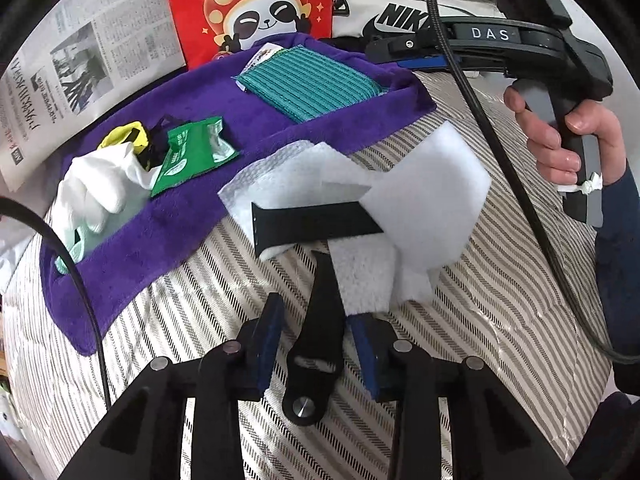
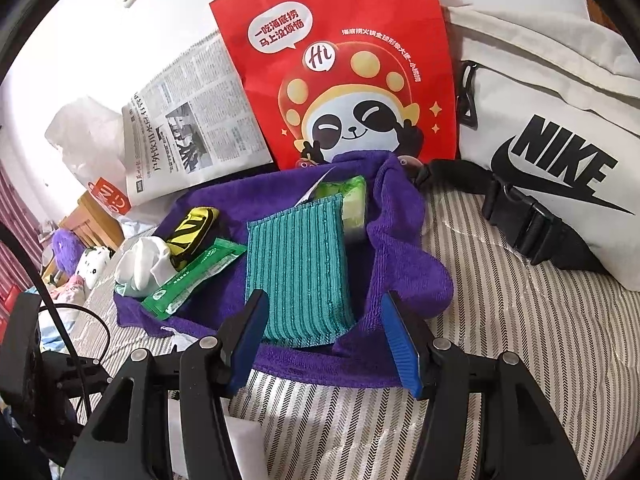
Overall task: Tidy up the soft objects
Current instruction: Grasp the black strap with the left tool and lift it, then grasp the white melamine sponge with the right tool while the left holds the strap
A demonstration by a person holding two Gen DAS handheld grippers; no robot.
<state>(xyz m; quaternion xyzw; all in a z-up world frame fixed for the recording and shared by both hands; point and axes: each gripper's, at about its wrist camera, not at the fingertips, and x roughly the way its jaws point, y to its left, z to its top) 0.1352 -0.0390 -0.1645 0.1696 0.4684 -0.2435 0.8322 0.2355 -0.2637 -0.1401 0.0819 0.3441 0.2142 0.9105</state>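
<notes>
Watch strap (image 1: 318, 320) lies on the striped bedspread (image 1: 500, 320) between my left gripper's (image 1: 316, 344) narrowed, not-yet-pressing jaws; right gripper (image 2: 324, 336) hangs released. Closing off-centre could snag the white fleece (image 1: 366, 280).

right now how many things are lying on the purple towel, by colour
teal: 1, ribbed cloth
green: 2, flat sachet and tissue pack
white: 1, glove
yellow and black: 1, small pouch
total: 5 on the purple towel
</notes>
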